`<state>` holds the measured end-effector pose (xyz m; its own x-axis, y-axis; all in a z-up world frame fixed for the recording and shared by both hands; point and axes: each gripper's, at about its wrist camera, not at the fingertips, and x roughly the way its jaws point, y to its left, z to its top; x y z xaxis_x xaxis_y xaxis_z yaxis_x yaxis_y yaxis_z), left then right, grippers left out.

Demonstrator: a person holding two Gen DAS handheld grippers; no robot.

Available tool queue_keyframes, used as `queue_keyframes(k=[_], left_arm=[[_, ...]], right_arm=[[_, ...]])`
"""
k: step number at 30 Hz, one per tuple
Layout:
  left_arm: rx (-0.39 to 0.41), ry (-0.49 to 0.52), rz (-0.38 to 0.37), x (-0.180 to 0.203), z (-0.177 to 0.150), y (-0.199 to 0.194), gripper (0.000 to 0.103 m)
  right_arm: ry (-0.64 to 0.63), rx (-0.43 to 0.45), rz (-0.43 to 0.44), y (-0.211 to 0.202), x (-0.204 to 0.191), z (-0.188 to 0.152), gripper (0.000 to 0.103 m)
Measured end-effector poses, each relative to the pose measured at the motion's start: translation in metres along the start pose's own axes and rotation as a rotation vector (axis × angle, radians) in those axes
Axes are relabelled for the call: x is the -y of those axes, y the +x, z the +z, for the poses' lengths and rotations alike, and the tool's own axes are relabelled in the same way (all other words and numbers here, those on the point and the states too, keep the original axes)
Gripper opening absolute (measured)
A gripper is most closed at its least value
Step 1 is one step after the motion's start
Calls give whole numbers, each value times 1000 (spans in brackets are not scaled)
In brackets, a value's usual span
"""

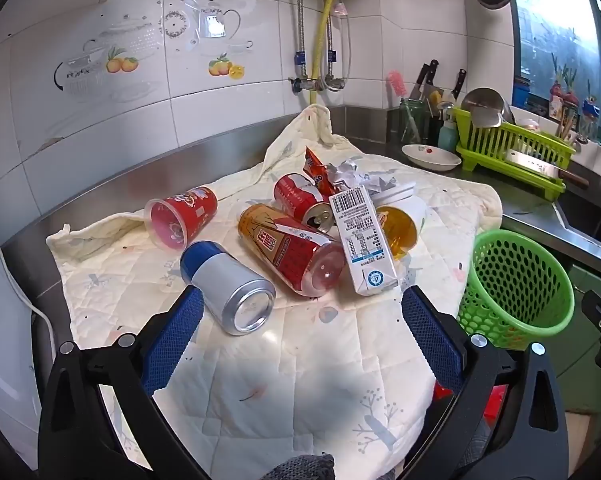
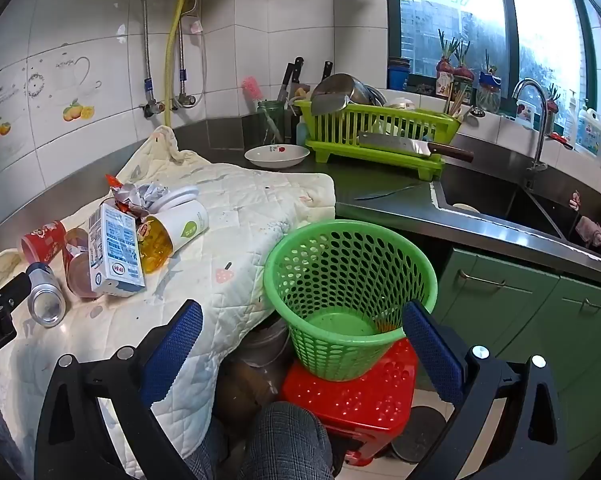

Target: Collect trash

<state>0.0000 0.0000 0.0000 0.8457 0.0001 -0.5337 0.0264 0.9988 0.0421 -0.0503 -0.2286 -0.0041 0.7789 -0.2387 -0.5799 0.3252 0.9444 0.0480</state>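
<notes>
Trash heaped on the quilted cloth [image 1: 300,360] over the worktop, all of it left of the green mesh basket [image 2: 350,292] — nothing yet inside that basket, which sits on a red stool [image 2: 352,396] just off the cloth's edge.

Left tool [image 1: 300,320]: jaws spread wide, gripping nothing, angled down at the heap. Right tool [image 2: 300,332]: likewise wide and empty, hanging just before the basket's near rim.

Nearest the left tool, and farthest from the basket: silver-and-blue can [image 1: 230,290], lying on its side, base toward the camera, almost against the left pad. Closer to the basket: red-and-gold bottle [image 1: 292,250], then milk carton [image 1: 358,240], leaning on it, then tipped paper cup [image 1: 400,220].

Best taken first, probably — the silver-and-blue can, free of the rest. Straddle across its round body, not end to end; close squarely at mid-length to stop it rolling or squirting out. Lift clear before swinging toward the basket, so the carton stays undisturbed. Release only once well over the rim.
</notes>
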Motion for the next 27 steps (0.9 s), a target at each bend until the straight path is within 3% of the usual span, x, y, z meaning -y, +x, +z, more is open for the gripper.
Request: queue_keyframes(k=[27], left_arm=[[-4, -9, -3, -2, 0, 1, 98]], right_arm=[[-6, -3, -3, 2, -1, -1, 97]])
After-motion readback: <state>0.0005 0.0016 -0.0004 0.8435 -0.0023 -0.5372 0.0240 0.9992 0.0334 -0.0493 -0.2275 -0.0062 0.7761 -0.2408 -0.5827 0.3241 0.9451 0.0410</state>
